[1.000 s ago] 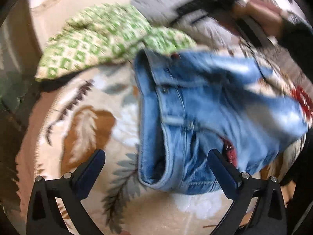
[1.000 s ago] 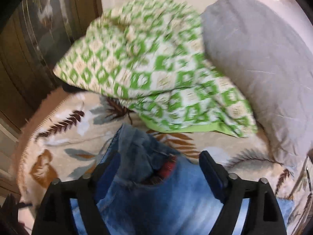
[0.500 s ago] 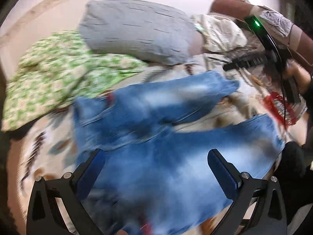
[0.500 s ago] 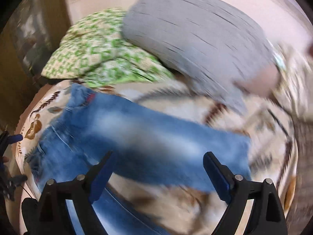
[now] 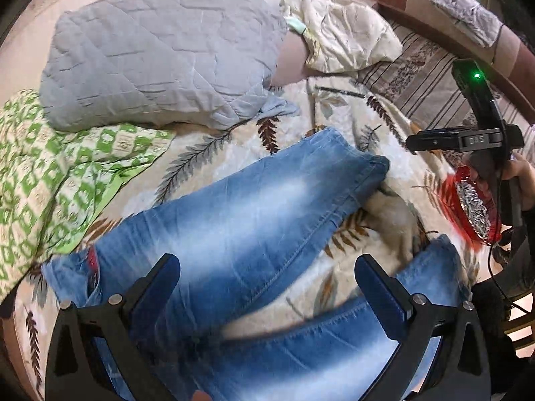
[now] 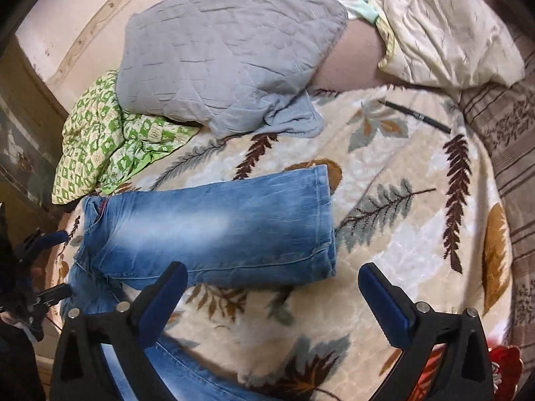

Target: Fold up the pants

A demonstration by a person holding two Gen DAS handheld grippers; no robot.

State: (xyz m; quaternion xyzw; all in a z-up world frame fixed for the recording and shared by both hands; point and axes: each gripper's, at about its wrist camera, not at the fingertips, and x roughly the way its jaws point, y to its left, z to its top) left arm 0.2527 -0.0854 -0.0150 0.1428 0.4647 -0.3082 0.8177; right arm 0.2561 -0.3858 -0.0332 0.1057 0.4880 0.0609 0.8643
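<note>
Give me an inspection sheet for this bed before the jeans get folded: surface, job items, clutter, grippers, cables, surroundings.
Surface: leaf-print blanket covering the bed, soft and uneven.
Job's things: blue jeans spread out unfolded, legs splayed apart; second leg lies nearer the person.
Clutter: grey quilted pillow, green patterned cloth, cream pillow, black pen, red bowl at the bed's edge.
Grippers: left gripper open above the jeans; right gripper open above the blanket; neither holds anything.
Cables: thin black cable hanging beside the right handle.
Surroundings: pink wall, striped bedding.
</note>
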